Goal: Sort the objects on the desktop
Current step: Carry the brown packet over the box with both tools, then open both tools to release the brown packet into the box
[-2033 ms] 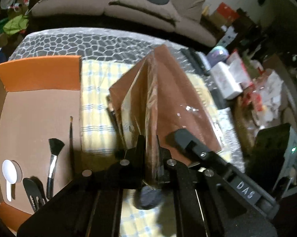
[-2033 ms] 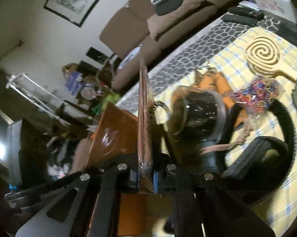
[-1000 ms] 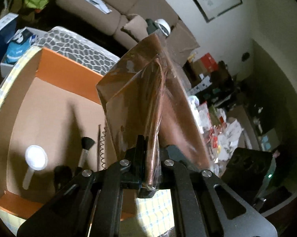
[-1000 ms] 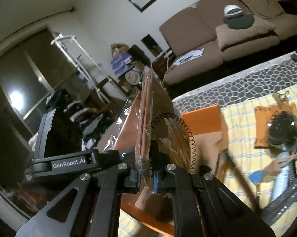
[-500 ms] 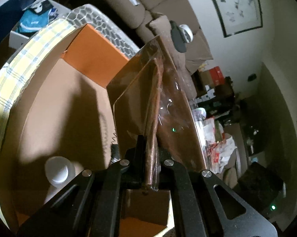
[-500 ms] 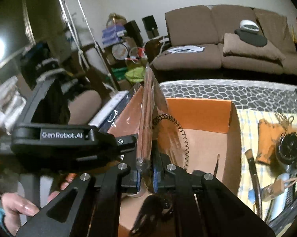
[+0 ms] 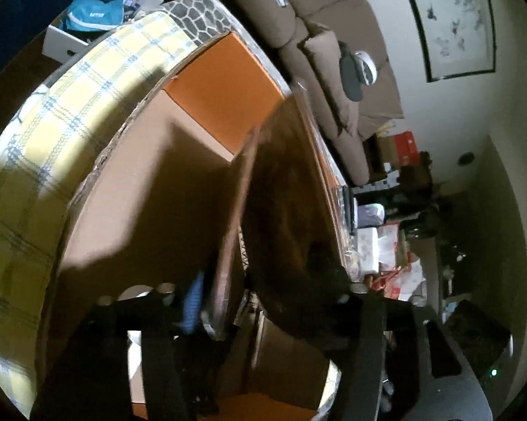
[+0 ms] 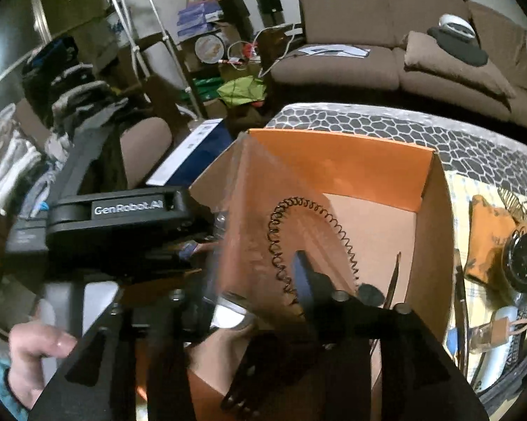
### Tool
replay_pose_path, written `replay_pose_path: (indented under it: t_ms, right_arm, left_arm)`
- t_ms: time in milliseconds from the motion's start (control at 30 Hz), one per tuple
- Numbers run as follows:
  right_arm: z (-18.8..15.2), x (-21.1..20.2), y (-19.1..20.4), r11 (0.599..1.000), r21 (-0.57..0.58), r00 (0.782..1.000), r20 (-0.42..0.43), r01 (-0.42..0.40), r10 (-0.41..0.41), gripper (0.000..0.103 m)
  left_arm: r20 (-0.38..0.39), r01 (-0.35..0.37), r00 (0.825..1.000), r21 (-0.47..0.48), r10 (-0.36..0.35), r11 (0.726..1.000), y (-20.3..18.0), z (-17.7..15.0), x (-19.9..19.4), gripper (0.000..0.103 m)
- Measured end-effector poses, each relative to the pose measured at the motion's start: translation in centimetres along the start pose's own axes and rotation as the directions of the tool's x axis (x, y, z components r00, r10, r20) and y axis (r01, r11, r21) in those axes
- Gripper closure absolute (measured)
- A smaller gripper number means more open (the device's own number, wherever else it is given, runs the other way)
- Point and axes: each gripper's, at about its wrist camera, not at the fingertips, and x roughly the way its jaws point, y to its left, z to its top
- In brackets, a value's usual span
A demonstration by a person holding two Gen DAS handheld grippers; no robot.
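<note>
**Left wrist view: both jaws let go, notebook dropping into box**

Left gripper (image 7: 259, 319) had just been opening; its jaws stood roughly half apart around the notebook (image 7: 284, 210), which was still between them. It leaned toward the left finger, but I couldn't tell whether it touched. A second back the same jaws were clamped hard on its edge, so this was a release, not a regrip.

Right wrist view: right gripper (image 8: 249, 301) did the same. Jaws had just been opening, stood partly apart, with the wrapped, spiral-bound notebook (image 8: 298, 231) loose between them, tilted over the box (image 8: 333, 161) floor. Frame was blurred, so exact contact was unclear.

Where it was:
- Notebook was inside the box walls, low, near the floor, not yet flat.
- Two seconds back it was held up over the yellow cloth (image 7: 70, 112), outside the box.
- A thin brush (image 8: 394, 273) lay on the box floor beside it.

Meaning: this item looked as good as sorted. More clutter sat on the cloth to the right, including a round hairbrush (image 8: 524, 263) and an orange pouch (image 8: 487, 224), so the task was far from done.

Risk: the notebook could land propped on the wall or on the items under it.
</note>
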Motion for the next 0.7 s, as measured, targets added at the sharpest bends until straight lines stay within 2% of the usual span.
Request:
replay_pose_path:
  t_ms: [100, 167, 367, 433, 533, 700]
  right_arm:
    - [0.3, -1.8, -1.1, 0.998, 0.051, 0.999, 0.025, -0.024, 0.023, 0.058]
    - [0.3, -2.7, -1.8, 0.996, 0.075, 0.999, 0.035, -0.043, 0.041, 0.052]
    - [0.6, -2.7, -2.4, 0.983, 0.141, 0.993, 0.033, -0.12, 0.117, 0.052]
    - [0.7, -2.8, -2.1, 0.983, 0.142, 0.993, 0.029, -0.118, 0.115, 0.052]
    - [0.8, -2.8, -1.9, 0.988, 0.13, 0.996, 0.02, -0.089, 0.087, 0.052]
    - [0.7, -3.1, -2.2, 0.992, 0.122, 0.999, 0.005, -0.039, 0.038, 0.052]
  left_arm:
    - [-0.003, -0.01, 1.0, -0.007, 0.01, 1.0, 0.0, 0.2, 0.0, 0.043]
    - [-0.008, 0.003, 1.0, -0.019, -0.003, 1.0, 0.1, 0.4, -0.1, 0.043]
    - [0.025, 0.029, 0.999, -0.011, -0.029, 1.0, -0.2, 0.0, -2.4, 0.043]
    - [0.046, 0.023, 0.999, -0.008, -0.023, 1.0, -0.5, 0.0, -3.4, 0.036]
    - [0.06, 0.03, 0.998, -0.009, -0.03, 0.999, -0.7, -0.2, -4.8, 0.036]
    - [0.083, -0.073, 0.994, 0.06, 0.068, 0.996, -1.7, -0.4, -5.8, 0.035]
